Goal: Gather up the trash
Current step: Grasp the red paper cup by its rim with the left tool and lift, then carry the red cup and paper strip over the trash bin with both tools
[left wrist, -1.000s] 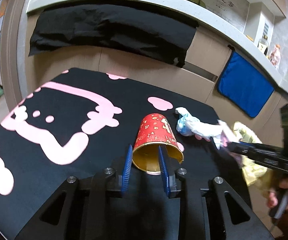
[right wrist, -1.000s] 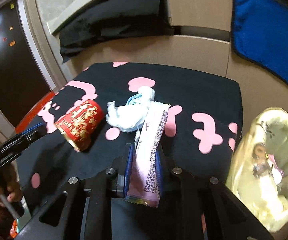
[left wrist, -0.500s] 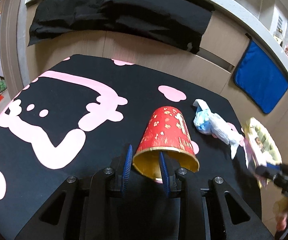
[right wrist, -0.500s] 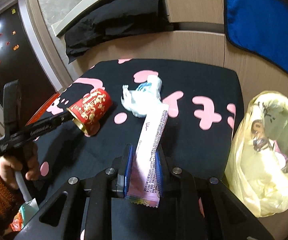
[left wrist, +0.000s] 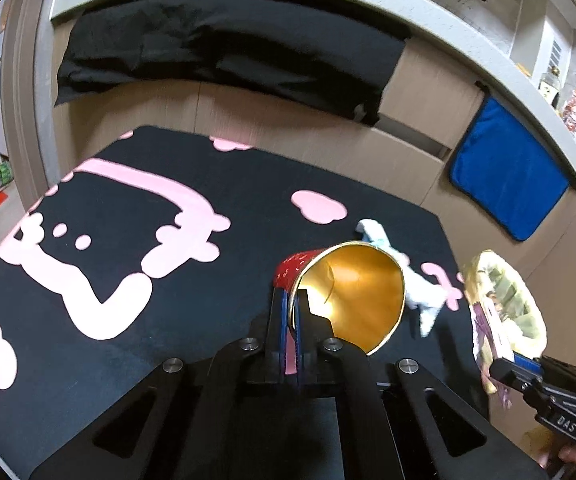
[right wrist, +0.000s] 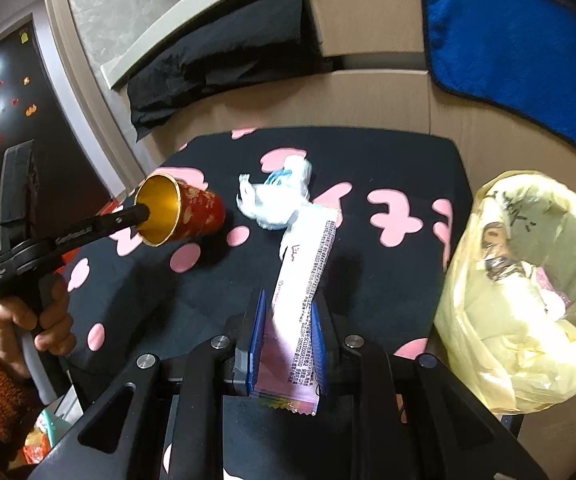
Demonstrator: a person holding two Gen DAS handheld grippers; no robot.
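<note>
Left hand-held gripper (left wrist: 292,312): closed narrowly on the rim wall of the red paper cup with a gold lining (left wrist: 351,300), one finger inside and one outside; the cup is held clear of the table, mouth turned toward the camera.

Right hand-held gripper (right wrist: 288,336): clamped on the near end of a long pink-and-white snack wrapper (right wrist: 305,276), which juts forward over the table.

Table (right wrist: 407,168): covered by a black cloth with pink cloud shapes; a crumpled white and blue tissue wad (right wrist: 276,196) is left lying near the middle, just beyond the wrapper's tip.

Trash bag: a pale yellow plastic bag (right wrist: 527,300) stands open off the right edge of the table, with some scraps already inside.

Step in hand: judged as the carry phase, with both pieces lifted and neither yet over the bag.

Next move: the wrapper seemingly needs to be swung right above the bag mouth and released; the cup is to follow, crossing over the tissue without knocking it.

Remaining: the tissue wad is yet to be picked up.
</note>
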